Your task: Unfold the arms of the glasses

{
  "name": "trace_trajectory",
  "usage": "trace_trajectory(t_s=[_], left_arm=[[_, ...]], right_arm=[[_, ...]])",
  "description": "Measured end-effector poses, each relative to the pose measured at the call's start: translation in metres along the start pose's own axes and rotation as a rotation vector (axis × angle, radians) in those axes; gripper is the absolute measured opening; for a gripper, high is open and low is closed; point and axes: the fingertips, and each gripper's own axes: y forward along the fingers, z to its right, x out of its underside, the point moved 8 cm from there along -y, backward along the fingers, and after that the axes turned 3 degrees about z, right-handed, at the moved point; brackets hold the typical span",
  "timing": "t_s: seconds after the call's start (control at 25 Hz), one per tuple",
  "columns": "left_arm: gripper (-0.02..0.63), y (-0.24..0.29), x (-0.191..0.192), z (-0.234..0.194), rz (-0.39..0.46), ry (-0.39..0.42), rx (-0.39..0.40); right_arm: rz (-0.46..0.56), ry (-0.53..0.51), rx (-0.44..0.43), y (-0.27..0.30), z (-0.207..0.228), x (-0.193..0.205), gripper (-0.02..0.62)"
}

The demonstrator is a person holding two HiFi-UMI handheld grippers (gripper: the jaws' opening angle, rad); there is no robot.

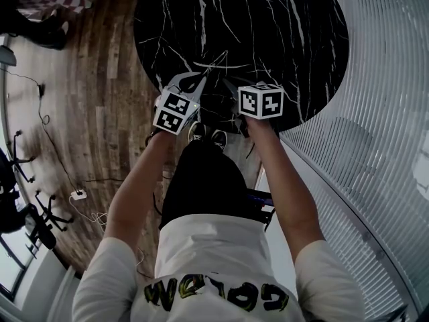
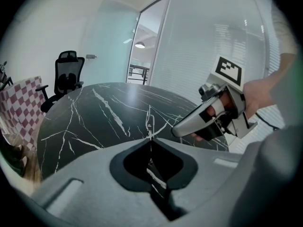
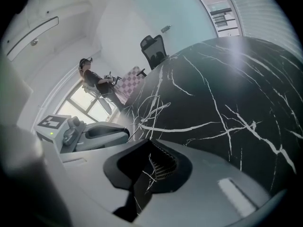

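Thin wire-framed glasses (image 1: 216,62) are held just above the near edge of the round black marble table (image 1: 281,32). My left gripper (image 1: 200,80) is shut, and a thin part of the glasses (image 2: 149,119) rises from its tips (image 2: 150,140). My right gripper (image 1: 229,86) comes in from the right, its jaws closed together (image 3: 147,142). The fine wires of the glasses (image 3: 152,109) reach its tips, so it looks shut on an arm. Each gripper shows in the other's view: the right gripper (image 2: 176,132) and the left gripper (image 3: 127,135), tips close together.
A glass wall with blinds (image 1: 389,79) curves round the table's right side. A black office chair (image 2: 66,74) stands at the far side, by a checkered seat (image 2: 21,98). A person (image 3: 94,82) sits by the window. Cables (image 1: 80,193) lie on the wooden floor at left.
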Motion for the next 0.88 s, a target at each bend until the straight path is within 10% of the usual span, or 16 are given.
trace_trajectory(t_s=[0.88], left_arm=[[0.008, -0.008, 0.001, 0.004, -0.041, -0.023, 0.018]], right_arm=[[-0.120, -0.073, 0.028, -0.012, 0.014, 0.002, 0.006]])
